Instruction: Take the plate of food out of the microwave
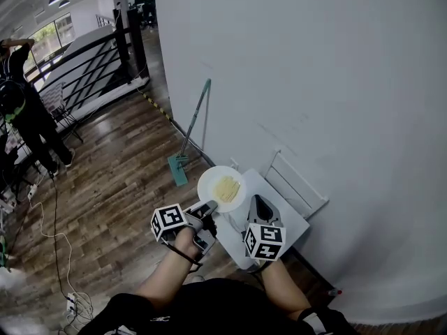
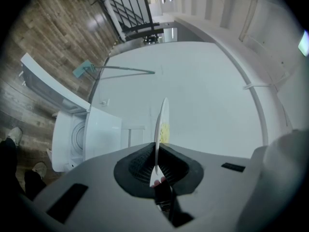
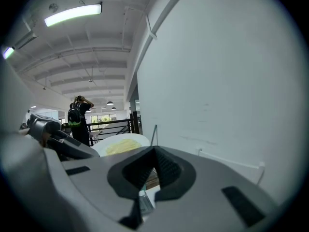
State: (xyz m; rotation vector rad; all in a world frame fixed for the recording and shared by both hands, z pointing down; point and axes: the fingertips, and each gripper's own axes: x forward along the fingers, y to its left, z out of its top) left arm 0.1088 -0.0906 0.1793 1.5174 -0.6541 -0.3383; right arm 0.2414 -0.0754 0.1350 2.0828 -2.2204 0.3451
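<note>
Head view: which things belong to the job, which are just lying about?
Job: plate, food, microwave, left claw gripping the plate.
Not job: mop, bystander.

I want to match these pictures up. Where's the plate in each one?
Head view: plate just below the middle, yellow food on it.
Left gripper view: plate edge-on in the middle, pinched by the left gripper.
Right gripper view: plate low, left of the middle, beside the jaws.
Shared landmark: the mop leaning on the wall.
</note>
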